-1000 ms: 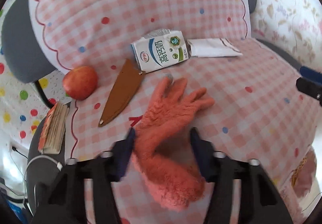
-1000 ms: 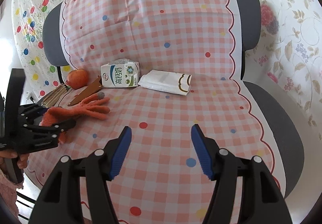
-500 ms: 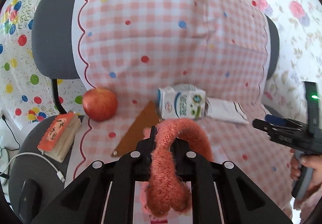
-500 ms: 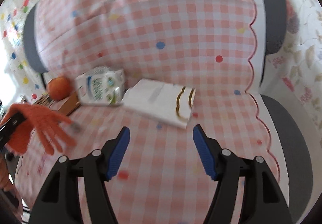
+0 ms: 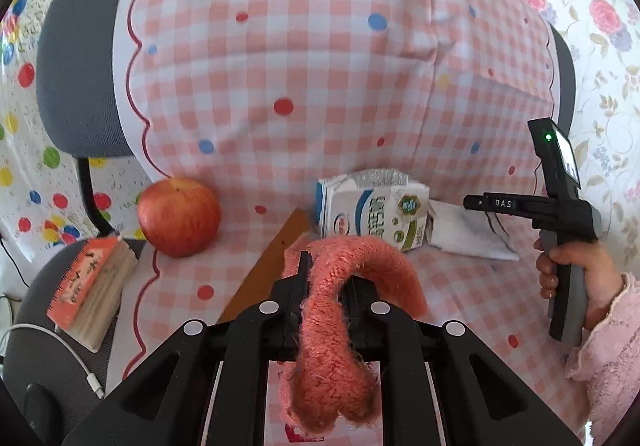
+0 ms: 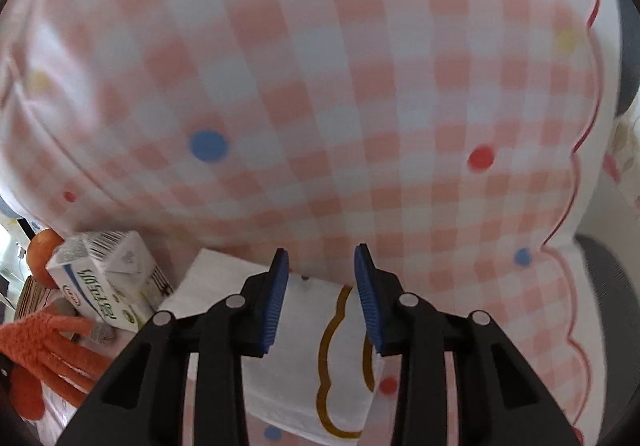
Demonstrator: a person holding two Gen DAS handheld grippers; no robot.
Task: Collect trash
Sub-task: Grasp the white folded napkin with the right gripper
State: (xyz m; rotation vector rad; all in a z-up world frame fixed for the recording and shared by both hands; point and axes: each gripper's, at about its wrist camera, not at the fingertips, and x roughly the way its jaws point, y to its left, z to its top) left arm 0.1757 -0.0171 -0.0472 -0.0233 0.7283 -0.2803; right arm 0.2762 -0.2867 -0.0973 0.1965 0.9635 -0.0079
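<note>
My left gripper (image 5: 326,278) is shut on an orange fuzzy glove (image 5: 332,342) and holds it above the seat; the glove's fingers also show in the right wrist view (image 6: 48,342). A white milk carton (image 5: 372,215) lies on the checkered chair cover, also at the lower left of the right wrist view (image 6: 104,286). A white tissue pack with a gold outline (image 6: 316,358) lies beside it. My right gripper (image 6: 320,298) is open, its blue pads on either side of the pack's far end. The right gripper also shows in the left wrist view (image 5: 520,203).
A red apple (image 5: 179,215) and a brown sheath (image 5: 264,270) lie left of the carton. A small book (image 5: 90,292) and a white cable (image 5: 52,342) rest on a grey chair at left. The chair back (image 5: 320,65) rises close behind.
My left gripper closed on the glove and lifted it off the seat. My right gripper moved forward and down from mid-seat until its pads straddle the tissue pack.
</note>
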